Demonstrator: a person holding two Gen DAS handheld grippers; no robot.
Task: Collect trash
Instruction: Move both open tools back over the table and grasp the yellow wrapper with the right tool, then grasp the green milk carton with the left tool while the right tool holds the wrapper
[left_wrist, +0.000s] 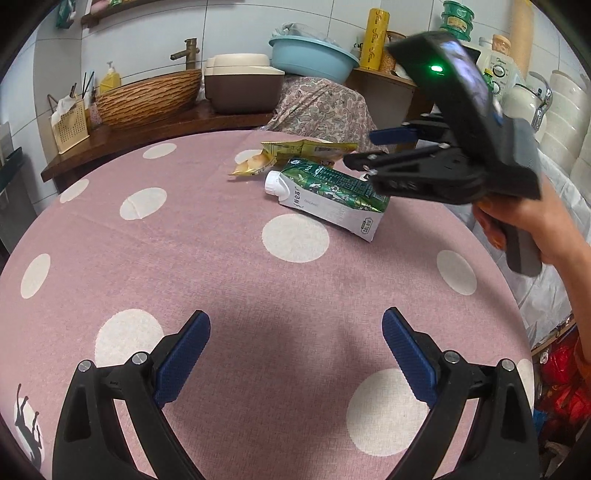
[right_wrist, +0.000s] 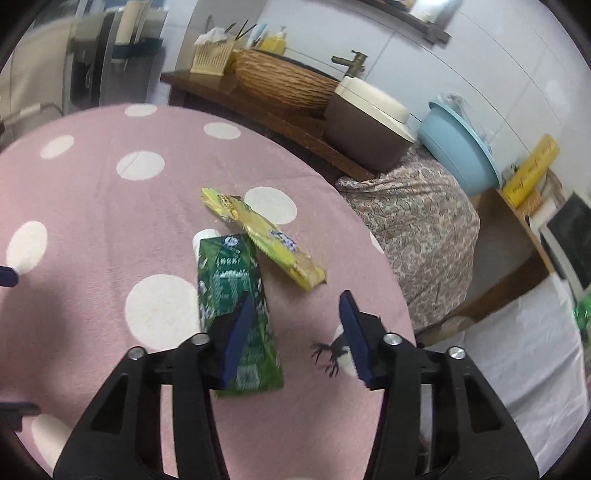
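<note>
Blue-padded fingers of the left gripper (left_wrist: 295, 354) fill the bottom of the left wrist view, spread wide over the pink polka-dot tablecloth (left_wrist: 221, 258), nothing between them.

Only the left wrist view shows the right gripper (left_wrist: 364, 149) from outside: it hangs tilted above the far right part of the table, a hand (left_wrist: 532, 225) around its handle, a green light lit on its body. Its jaws stand partly apart and empty.

The right wrist view looks down its own fingers. Right gripper (right_wrist: 295, 332) is above the near end of the green carton (right_wrist: 236, 306), not touching it as far as can be told; picture is blurred.

Trash count: two items, both lying flat on the cloth.
1. One green carton (left_wrist: 328, 195), white cap towards the table's middle.
2. One yellow snack wrapper (right_wrist: 266, 240), just beyond the carton; one edge appears to overlap the carton's cap end.

Background count: one wicker basin (left_wrist: 147, 98), one blue plastic basin (left_wrist: 314, 59), one brown-and-cream box (left_wrist: 240, 85).
</note>
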